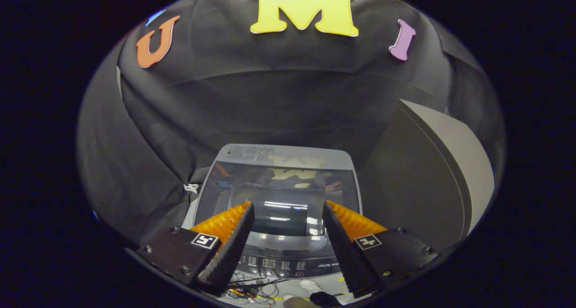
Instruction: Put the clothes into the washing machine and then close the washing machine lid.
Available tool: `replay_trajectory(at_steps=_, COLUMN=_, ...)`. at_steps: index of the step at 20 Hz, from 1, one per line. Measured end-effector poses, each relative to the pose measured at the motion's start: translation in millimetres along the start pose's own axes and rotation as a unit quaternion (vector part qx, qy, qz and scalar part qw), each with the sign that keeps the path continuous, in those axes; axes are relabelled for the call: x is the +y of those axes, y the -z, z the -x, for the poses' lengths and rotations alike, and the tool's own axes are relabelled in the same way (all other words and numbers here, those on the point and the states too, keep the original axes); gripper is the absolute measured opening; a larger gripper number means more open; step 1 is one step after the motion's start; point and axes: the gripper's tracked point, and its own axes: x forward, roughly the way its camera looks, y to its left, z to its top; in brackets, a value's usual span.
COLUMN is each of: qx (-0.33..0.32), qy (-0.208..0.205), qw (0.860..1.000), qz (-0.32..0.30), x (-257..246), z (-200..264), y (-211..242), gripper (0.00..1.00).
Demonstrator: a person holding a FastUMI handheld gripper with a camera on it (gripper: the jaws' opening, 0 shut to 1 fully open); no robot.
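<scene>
A grey top-loading washing machine (252,154) stands below me against the black cloth wall. Its dark glass lid (234,186) lies flat and shut over the tub, and the glass mirrors the booth. The control panel (279,265) with its buttons runs along the machine's near edge, between the bases of my fingers. My gripper (288,204) hovers above the lid's near half, open, with a wide gap and nothing between the fingers.
A large grey box (427,177) stands close to the machine's right side and rises above it. Loose cables (252,291) and a white shoe (310,285) lie on the floor in front of the machine. A white cord (191,187) hangs at the machine's left.
</scene>
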Motion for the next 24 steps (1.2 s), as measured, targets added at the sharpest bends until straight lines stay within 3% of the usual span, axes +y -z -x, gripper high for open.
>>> replay_trajectory(at_steps=6, qx=-0.049, qy=-0.014, qw=0.999, qz=0.000, x=-12.4, z=49.5, y=-17.6, gripper=0.95)
replay_trajectory(at_steps=14, qx=-0.179, qy=-0.034, qw=0.983, qz=0.012, x=-77.8, z=180.6, y=-43.1, gripper=0.95)
replay_trajectory(at_steps=18, qx=-0.234, qy=-0.027, qw=0.972, qz=-0.001, x=-142.0, z=247.1, y=-44.7, gripper=0.96)
replay_trajectory(at_steps=24, qx=-0.285, qy=0.010, qw=0.958, qz=-0.025, x=-270.8, z=319.0, y=-8.3, gripper=0.96)
